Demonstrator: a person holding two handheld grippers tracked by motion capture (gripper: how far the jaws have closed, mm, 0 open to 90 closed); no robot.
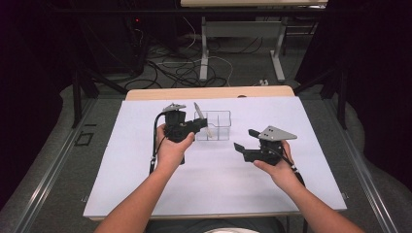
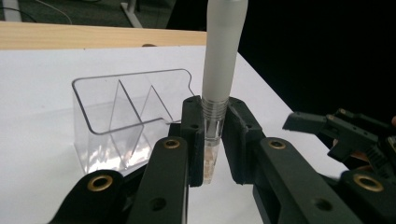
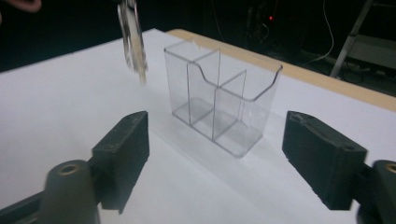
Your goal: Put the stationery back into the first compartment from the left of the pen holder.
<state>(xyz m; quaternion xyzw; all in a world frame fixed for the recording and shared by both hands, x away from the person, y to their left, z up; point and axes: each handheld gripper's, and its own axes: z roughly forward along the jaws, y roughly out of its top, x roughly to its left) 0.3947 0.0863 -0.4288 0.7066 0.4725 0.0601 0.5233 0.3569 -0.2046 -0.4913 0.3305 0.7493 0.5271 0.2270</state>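
Left gripper (image 2: 215,140) clamped on upright frosted-white pen (image 2: 223,56) beside clear divided organizer (image 2: 126,116); right gripper (image 3: 215,158) fingers apart.

The pen (image 2: 219,70) runs off the left gripper view's top edge, its upper end unseen.

Both forearms are bare, with no sleeves showing, and each hand carries a black hand-held gripper: the left hand-held gripper (image 1: 203,123) and the right hand-held gripper (image 1: 245,139). Each tool has a grey three-cornered plate (image 1: 277,133) on top and a black cable (image 1: 155,141) trailing from its body back along the arm. Up close, the jaws are matt black blocks on black link arms, the links jointed with brass-coloured rivets (image 2: 100,181) and dotted with small dark screw holes.
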